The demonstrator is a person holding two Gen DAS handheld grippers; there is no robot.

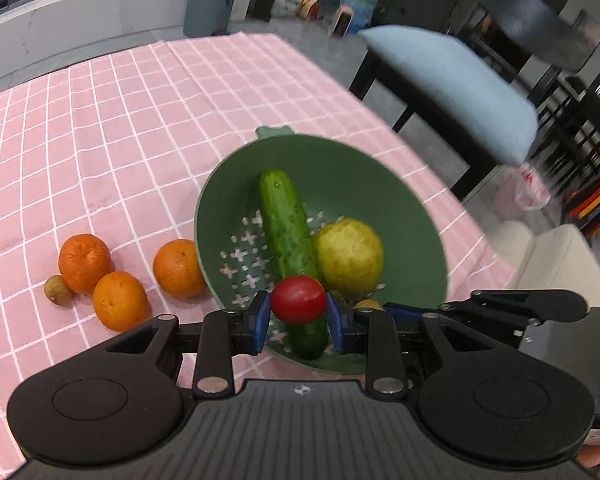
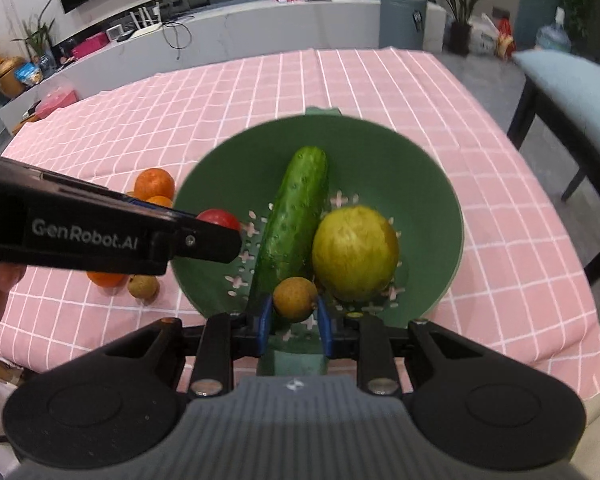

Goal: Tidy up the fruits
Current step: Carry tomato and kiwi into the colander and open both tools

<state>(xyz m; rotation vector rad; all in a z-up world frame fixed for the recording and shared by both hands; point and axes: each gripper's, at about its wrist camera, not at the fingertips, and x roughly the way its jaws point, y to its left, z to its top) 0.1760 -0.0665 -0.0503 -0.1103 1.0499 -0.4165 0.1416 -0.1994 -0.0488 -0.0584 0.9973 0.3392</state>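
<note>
A green colander bowl [image 1: 340, 168] [image 2: 420, 168] sits on the pink checked tablecloth. In it lie a cucumber [image 1: 286, 232] [image 2: 296, 216] and a yellow-green round fruit [image 1: 350, 256] [image 2: 354, 252]. My left gripper [image 1: 298, 312] is shut on a red tomato [image 1: 298, 299] over the bowl's near rim; the tomato also shows in the right wrist view [image 2: 220, 218]. My right gripper [image 2: 294, 314] is shut on a small brown longan [image 2: 295, 299] over the bowl's near edge. Three oranges [image 1: 85, 262] and another longan [image 1: 58, 290] lie on the cloth left of the bowl.
The tablecloth [image 1: 120, 120] stretches far and left. A chair with a light blue cushion [image 1: 452, 84] stands right of the table. The left gripper's body [image 2: 100, 236] crosses the right wrist view at left. A cabinet, bin and plant stand behind.
</note>
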